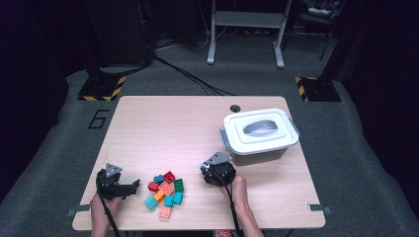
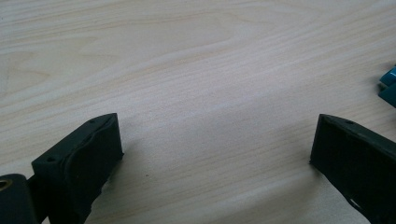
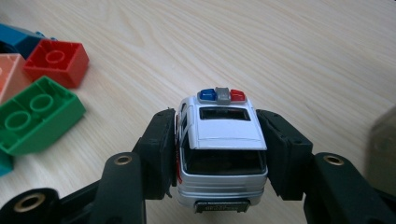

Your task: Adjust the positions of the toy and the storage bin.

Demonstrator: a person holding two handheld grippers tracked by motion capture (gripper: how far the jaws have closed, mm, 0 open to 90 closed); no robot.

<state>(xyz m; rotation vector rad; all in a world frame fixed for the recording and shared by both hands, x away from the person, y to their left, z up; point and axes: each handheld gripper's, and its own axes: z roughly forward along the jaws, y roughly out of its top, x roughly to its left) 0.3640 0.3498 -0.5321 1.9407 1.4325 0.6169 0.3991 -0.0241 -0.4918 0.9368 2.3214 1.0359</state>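
- The right gripper [image 3: 219, 154] has its fingers [image 3: 161, 149] clamped on the flanks of a toy police car [image 3: 222, 140], whose long axis runs along them.
- The lidded storage box [image 1: 259, 133] sits just beyond that hand [image 1: 236, 190], so it is the nearer.
- The left gripper [image 2: 212, 154] rests on the worktop [image 2: 196, 70], fingers spread and empty.

Light wooden table [image 1: 163, 123], with a small round cable hole [image 1: 235, 108] near the far edge at 12 o'clock. A white lidded box [image 1: 259, 134] sits toward 2 o'clock, and a pile of colourful building blocks [image 1: 165, 191] is down around 7 o'clock.
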